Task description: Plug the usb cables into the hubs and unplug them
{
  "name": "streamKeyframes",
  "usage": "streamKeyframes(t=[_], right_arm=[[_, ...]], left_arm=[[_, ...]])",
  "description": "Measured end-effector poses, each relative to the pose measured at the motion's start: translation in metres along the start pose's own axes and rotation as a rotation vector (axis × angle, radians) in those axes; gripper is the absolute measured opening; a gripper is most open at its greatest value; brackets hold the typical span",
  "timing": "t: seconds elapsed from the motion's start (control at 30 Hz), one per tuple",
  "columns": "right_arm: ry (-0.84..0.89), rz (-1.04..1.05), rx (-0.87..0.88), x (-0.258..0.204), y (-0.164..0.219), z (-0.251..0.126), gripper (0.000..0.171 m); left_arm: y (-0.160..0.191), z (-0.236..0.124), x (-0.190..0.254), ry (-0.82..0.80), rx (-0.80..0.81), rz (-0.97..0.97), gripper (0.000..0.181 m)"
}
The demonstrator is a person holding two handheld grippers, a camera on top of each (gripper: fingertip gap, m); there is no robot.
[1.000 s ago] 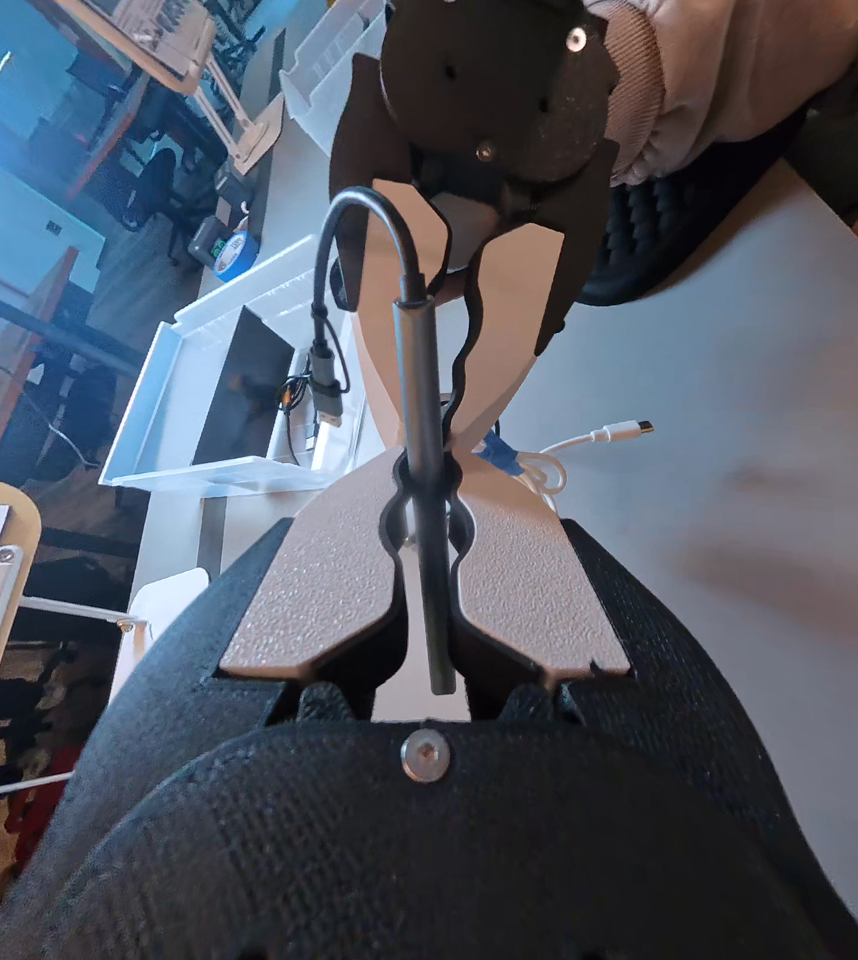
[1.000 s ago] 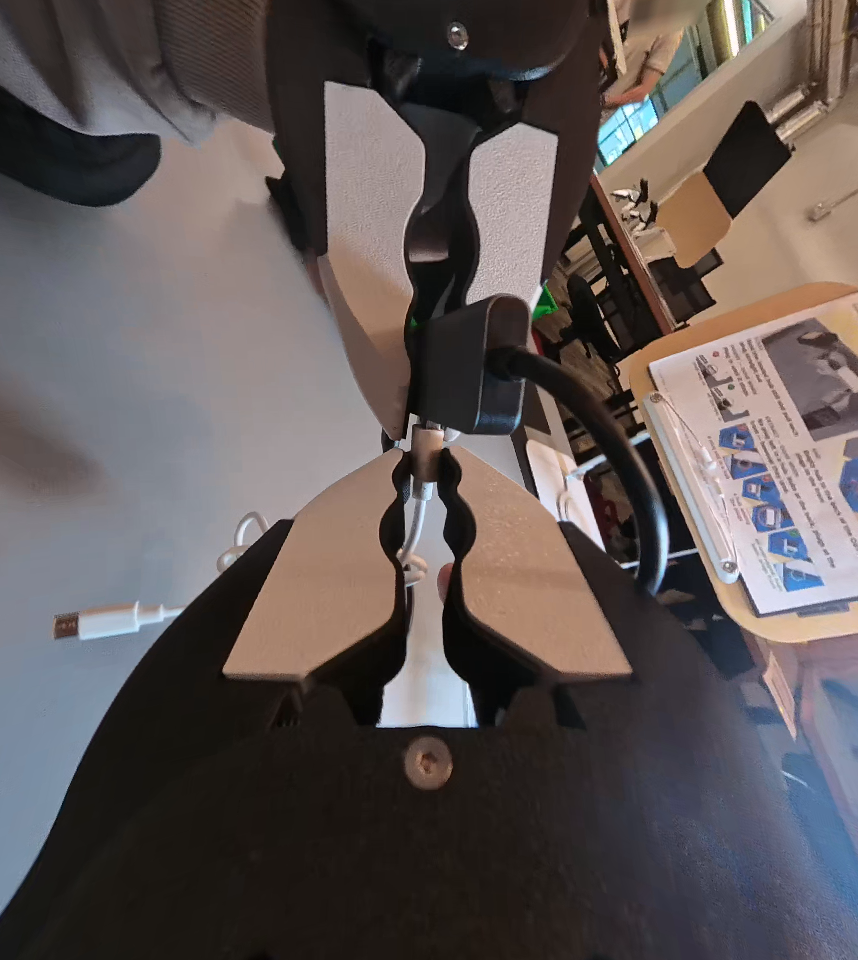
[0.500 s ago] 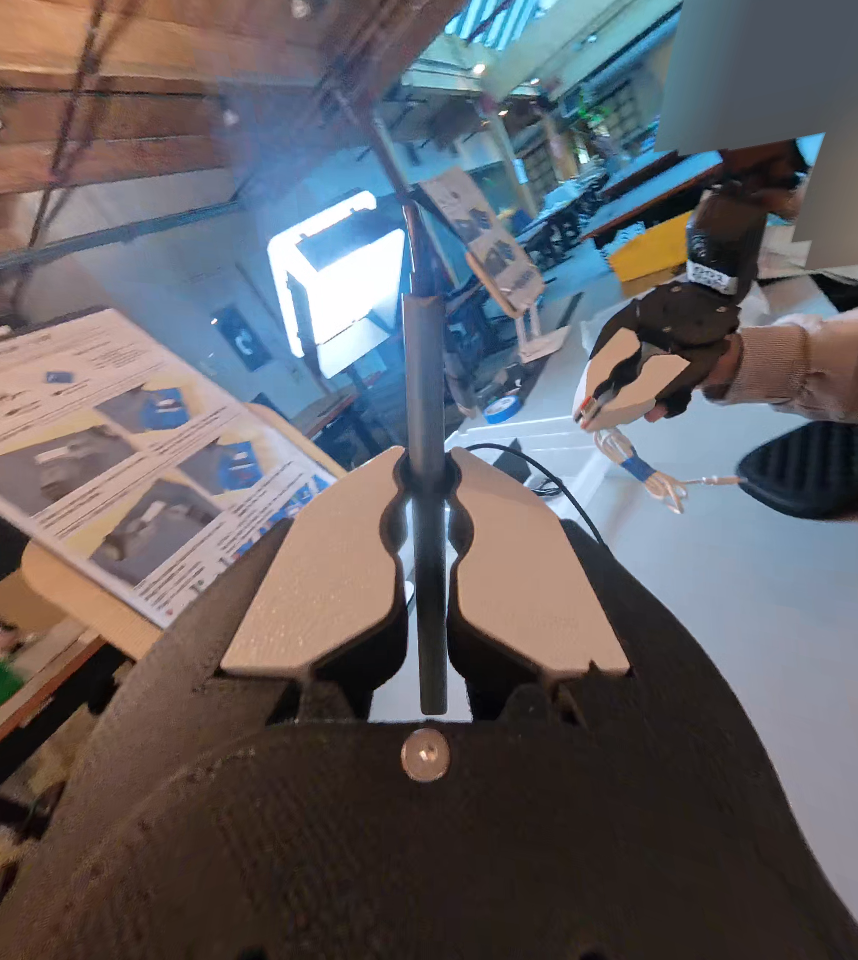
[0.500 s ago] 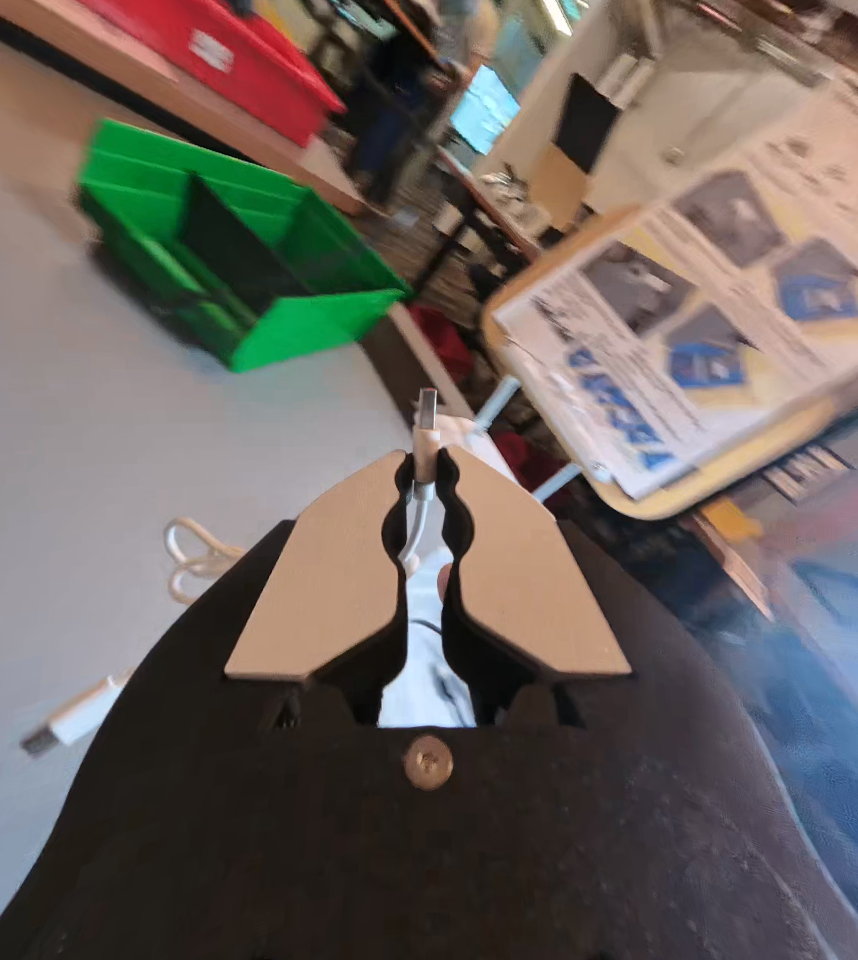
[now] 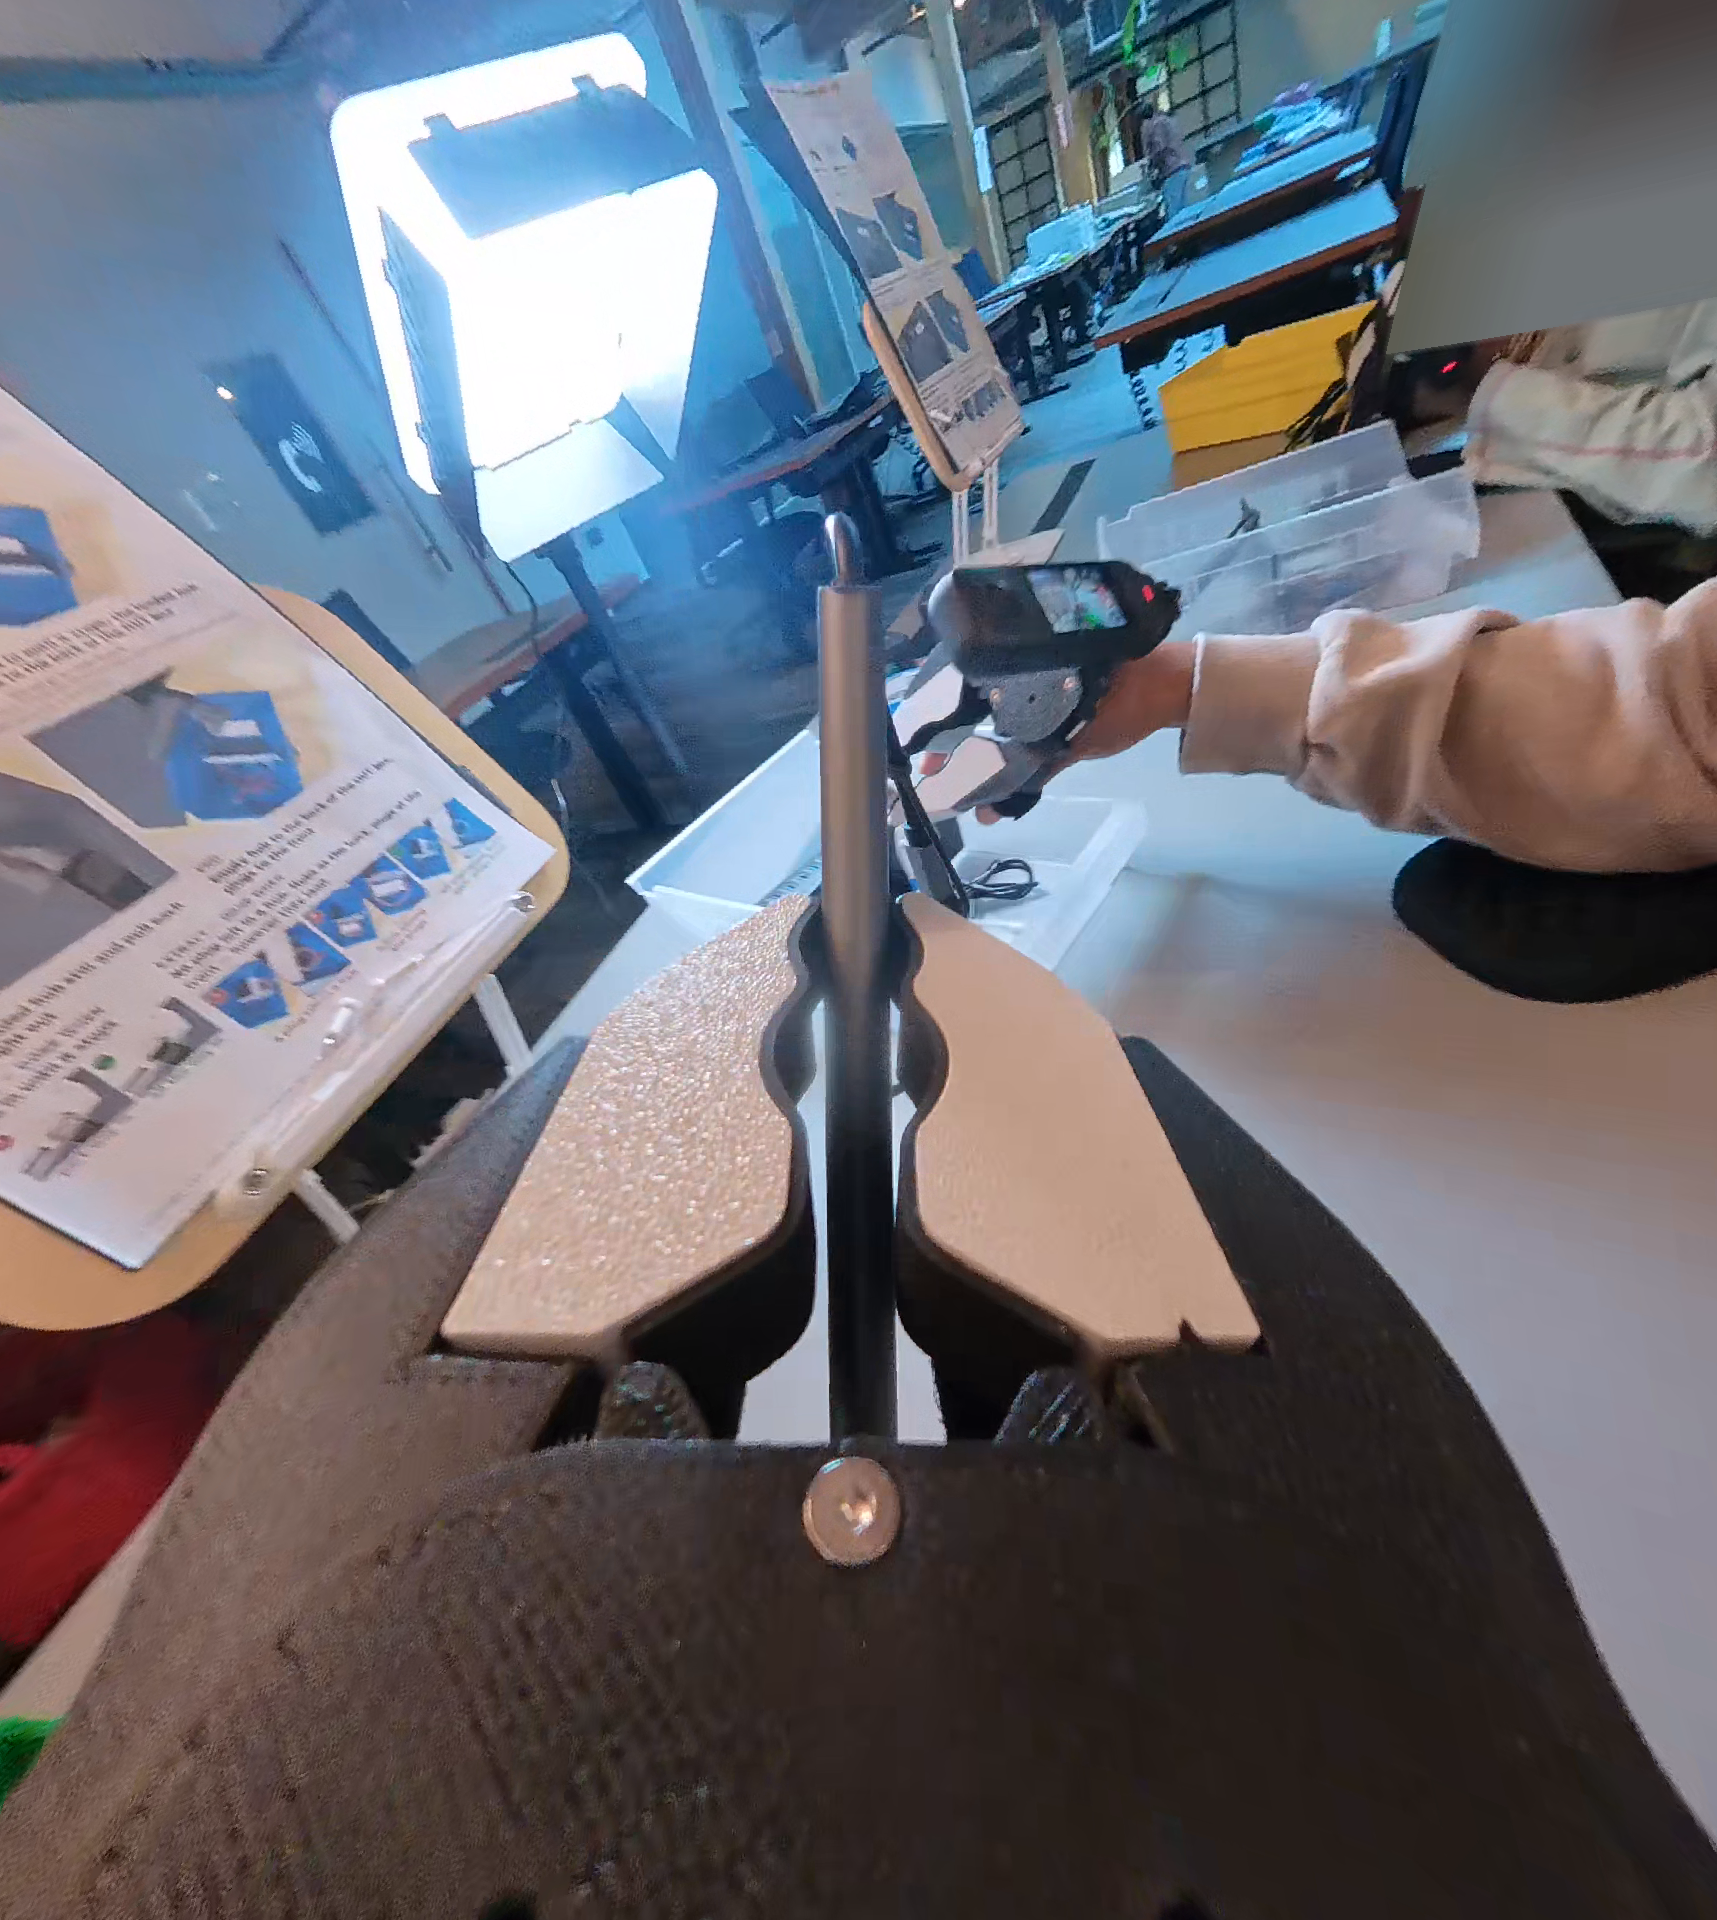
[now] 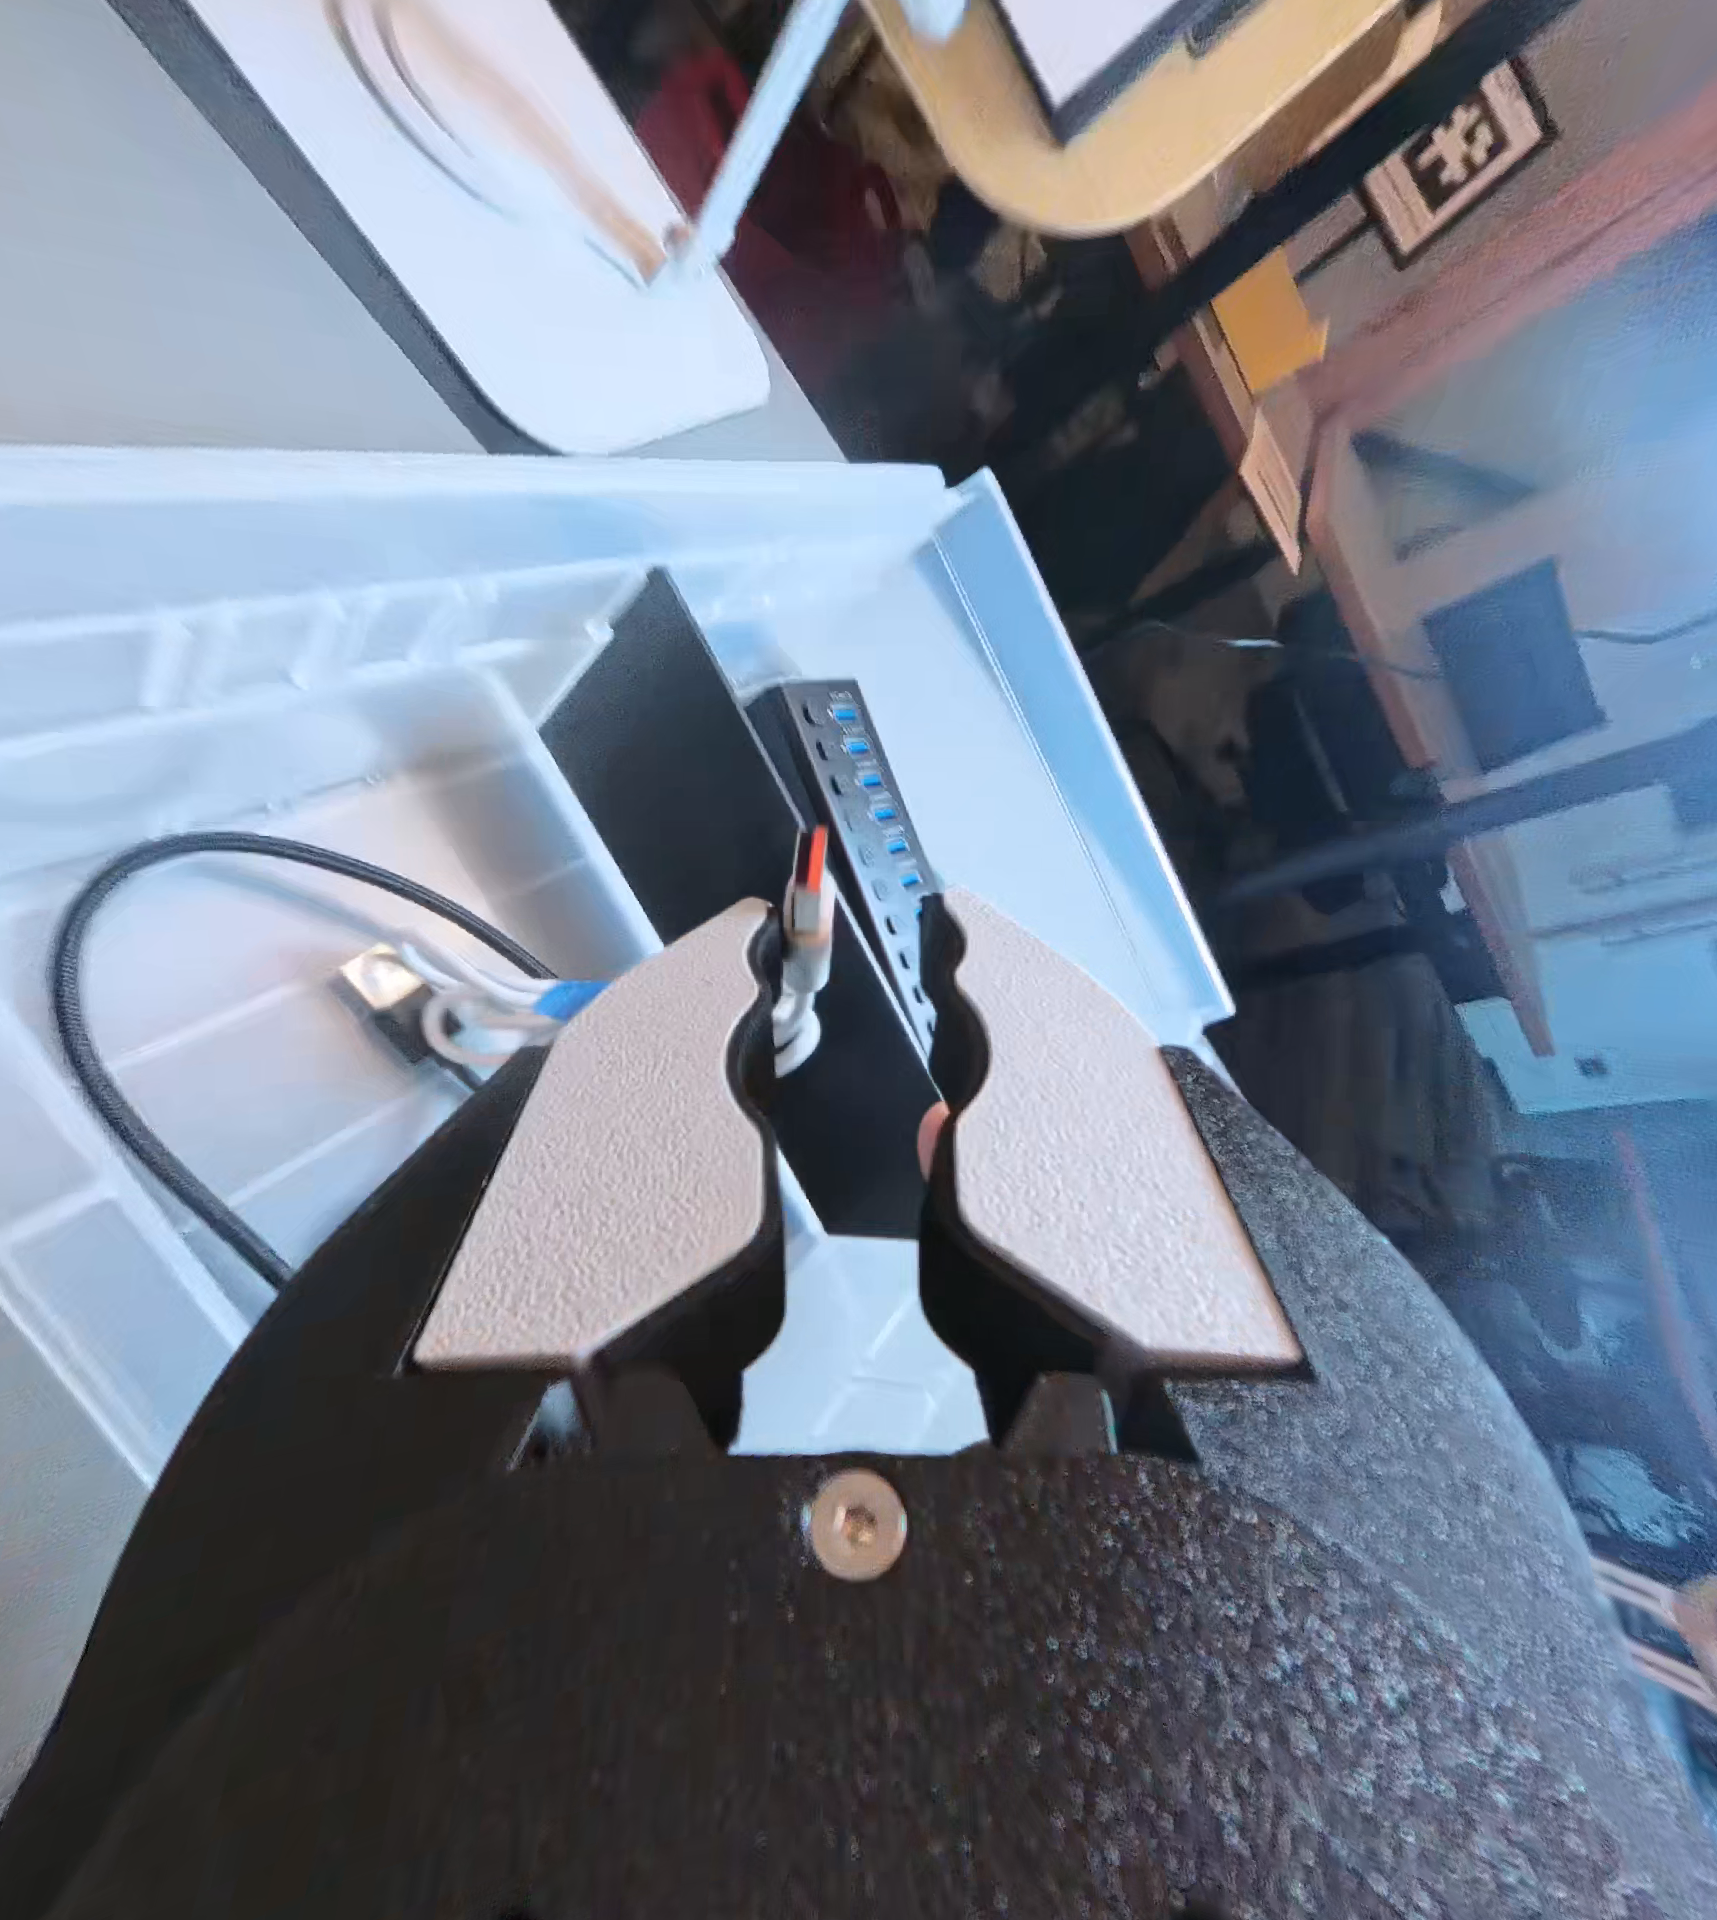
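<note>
My left gripper [image 5: 854,920] is shut on a slim grey hub [image 5: 846,727], seen edge-on and sticking out past the fingertips above the white table. My right gripper [image 6: 854,914] hangs over a white tray [image 6: 1072,727] with its jaws apart. A white USB cable plug [image 6: 807,894] leans against its left finger [image 6: 625,1122], and the right finger does not touch it. A black multi-port hub [image 6: 869,821] with blue ports stands in the tray just beyond the plug. The right gripper also shows in the left wrist view [image 5: 979,758], over the same tray.
A black braided cable [image 6: 106,935] and the white cable's coil [image 6: 480,1023] lie in the tray. An instruction board [image 5: 158,831] on a stand is at the left. A person's sleeve [image 5: 1508,717] and a black pad [image 5: 1612,925] lie across the table at the right. There is about 35 cm between the tips of the two grippers.
The right gripper has swung from the green bin side to over the white tray, and its jaws have parted around the white plug. The left gripper still holds the grey hub.
</note>
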State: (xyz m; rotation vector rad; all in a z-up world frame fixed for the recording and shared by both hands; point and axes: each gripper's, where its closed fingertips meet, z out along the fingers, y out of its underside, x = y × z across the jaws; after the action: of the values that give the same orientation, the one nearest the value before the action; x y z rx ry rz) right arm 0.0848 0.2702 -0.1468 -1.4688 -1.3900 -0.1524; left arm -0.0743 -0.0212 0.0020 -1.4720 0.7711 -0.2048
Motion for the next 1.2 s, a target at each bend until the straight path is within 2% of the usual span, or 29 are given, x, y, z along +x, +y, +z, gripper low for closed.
streamKeyframes(t=[0.1,0.17,0.23,0.3,0.37,0.43,0.53,0.67,0.77,0.87,0.97,1.07,1.17,1.2], right_arm=[[-0.034,0.114,0.150,0.008,-0.025,-0.021,0.030],[-0.101,0.194,0.290,0.013,-0.055,-0.050,0.030],[-0.239,0.227,0.449,0.004,-0.092,-0.092,0.025],[-0.486,0.184,0.583,-0.027,-0.125,-0.143,0.022],[-0.760,0.056,0.642,-0.073,-0.141,-0.192,0.022],[-0.851,-0.082,0.670,-0.111,-0.149,-0.216,0.022],[-0.897,-0.118,0.666,-0.156,-0.170,-0.215,0.022],[-0.805,-0.062,0.582,-0.194,-0.186,-0.171,0.030],[-0.791,-0.035,0.581,-0.208,-0.187,-0.155,0.032],[-0.802,-0.042,0.643,-0.211,-0.189,-0.160,0.010],[-0.855,-0.070,0.612,-0.215,-0.183,-0.164,0.009],[-0.889,-0.062,0.598,-0.214,-0.180,-0.165,0.008],[-0.901,-0.019,0.606,-0.204,-0.181,-0.169,0.009],[-0.902,-0.013,0.599,-0.201,-0.181,-0.168,0.009]], left_arm=[[0.008,0.012,0.005,0.043,0.006,-0.100,0.011],[0.014,0.021,0.011,0.073,0.002,-0.158,0.011],[0.022,0.029,0.014,0.094,-0.015,-0.202,0.011],[0.029,0.034,0.017,0.112,-0.025,-0.240,0.011],[0.034,0.037,0.019,0.124,-0.030,-0.265,0.011],[0.038,0.040,0.020,0.128,-0.034,-0.278,0.011],[0.037,0.045,0.025,0.146,-0.011,-0.302,0.011],[0.034,0.052,0.042,0.205,0.022,-0.302,0.011],[0.033,0.058,0.056,0.261,0.029,-0.306,0.011],[0.033,0.060,0.067,0.315,0.041,-0.281,0.011],[0.034,0.058,0.076,0.369,0.028,-0.264,0.011],[0.037,0.055,0.081,0.372,-0.003,-0.155,0.011],[0.052,0.053,0.081,0.362,-0.117,-0.074,0.020],[0.055,0.054,0.080,0.347,-0.132,-0.056,0.016]])
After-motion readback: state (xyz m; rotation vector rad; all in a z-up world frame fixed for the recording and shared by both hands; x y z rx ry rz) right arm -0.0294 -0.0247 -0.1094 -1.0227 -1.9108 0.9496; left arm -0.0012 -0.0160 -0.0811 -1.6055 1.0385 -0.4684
